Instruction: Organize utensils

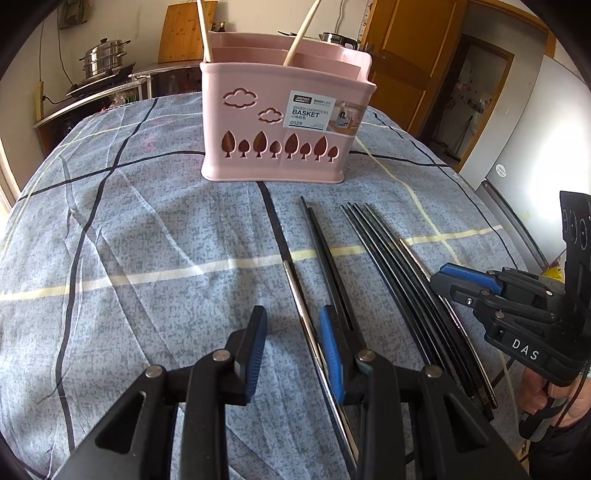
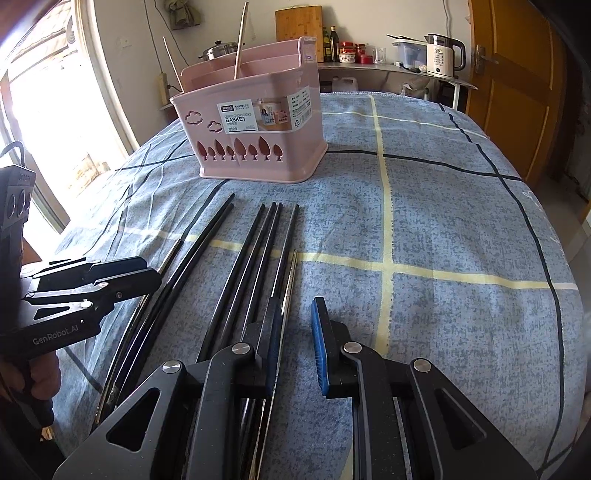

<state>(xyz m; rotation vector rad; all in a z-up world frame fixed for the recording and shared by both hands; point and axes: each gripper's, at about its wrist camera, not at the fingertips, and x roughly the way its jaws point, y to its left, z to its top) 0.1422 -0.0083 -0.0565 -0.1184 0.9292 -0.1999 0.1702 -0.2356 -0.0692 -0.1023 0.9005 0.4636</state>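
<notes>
Black chopsticks lie side by side on checked cloth, before pink basket labelled "BASKET". Left gripper, right gripper: fingers apart, "DAS", "GenRobot.AI".

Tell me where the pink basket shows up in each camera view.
Left wrist: pink basket sits top centre, at the far end of the black chopsticks.
Right wrist: basket sits upper left of centre, beyond the same chopsticks.
Shared landmark: the white "BASKET" label on its front.

A home kitchen: steamer pot, kettle, cutting board.
</notes>
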